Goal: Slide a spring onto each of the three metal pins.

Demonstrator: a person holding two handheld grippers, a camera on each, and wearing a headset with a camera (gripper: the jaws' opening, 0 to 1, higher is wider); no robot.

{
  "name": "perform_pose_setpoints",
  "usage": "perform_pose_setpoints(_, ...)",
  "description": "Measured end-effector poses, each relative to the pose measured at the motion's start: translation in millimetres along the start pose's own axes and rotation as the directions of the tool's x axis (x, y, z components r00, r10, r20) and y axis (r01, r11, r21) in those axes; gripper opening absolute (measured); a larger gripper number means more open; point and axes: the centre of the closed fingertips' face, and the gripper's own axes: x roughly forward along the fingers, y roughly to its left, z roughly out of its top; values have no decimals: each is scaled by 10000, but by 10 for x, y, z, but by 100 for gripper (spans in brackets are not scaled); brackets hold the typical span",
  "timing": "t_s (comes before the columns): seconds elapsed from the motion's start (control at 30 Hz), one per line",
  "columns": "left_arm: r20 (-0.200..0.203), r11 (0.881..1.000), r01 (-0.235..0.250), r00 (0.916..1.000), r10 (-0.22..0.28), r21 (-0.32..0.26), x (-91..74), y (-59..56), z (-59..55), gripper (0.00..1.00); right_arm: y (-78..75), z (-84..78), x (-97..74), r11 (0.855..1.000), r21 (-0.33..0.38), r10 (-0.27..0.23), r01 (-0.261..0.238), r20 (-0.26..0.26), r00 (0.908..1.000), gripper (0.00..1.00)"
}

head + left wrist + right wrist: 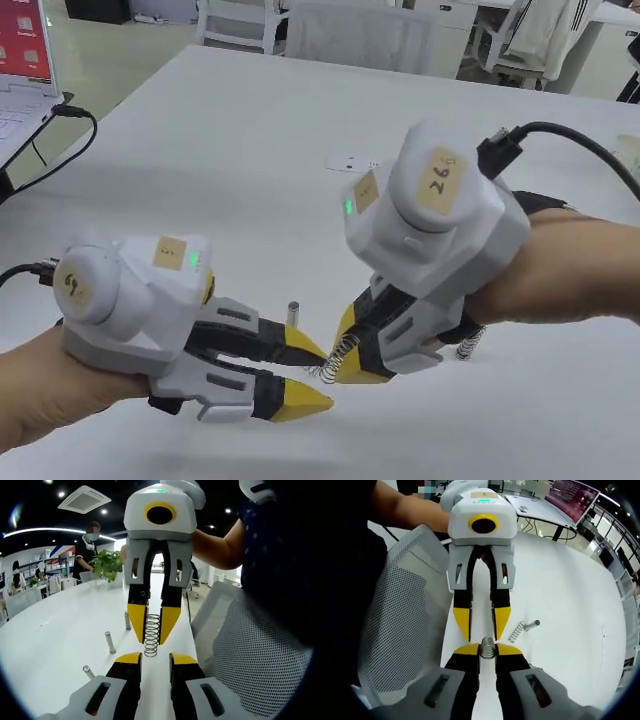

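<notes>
The right gripper (488,652) pinched a thin, silvery wire coil spring (152,637); the left gripper (315,375) stood spread. Light and squashy, it probably wanted gentle mid-coil holding.

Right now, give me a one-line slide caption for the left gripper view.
Right gripper pinches a spring facing the open left gripper, with three metal pins on the white table alongside.
</notes>
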Motion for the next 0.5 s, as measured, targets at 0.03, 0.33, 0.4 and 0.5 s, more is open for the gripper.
perform_pose_setpoints(0.03, -3, 10000, -86, 10000, 86, -51, -12, 21, -7, 17, -11, -18, -13, 10000, 54, -21, 21, -11, 10000, 9)
perform_pose_setpoints(0.33, 50, 9984, -414, 9991, 416, -385, -77, 100, -33, 24, -105, -138, -84, 9991, 299, -308, 312, -150, 9994, 9)
perform_pose_setpoints(0.4, 35, 9977, -498, 9987, 501, -461, -98, 116, -49, 26, -131, -163, -101, 9986, 346, -394, 401, -188, 9990, 9)
perform_pose_setpoints(0.5, 44, 9956, -661, 9978, 666, -671, -135, 143, -77, 30, -155, -188, -122, 9980, 415, -468, 476, -201, 9987, 9)
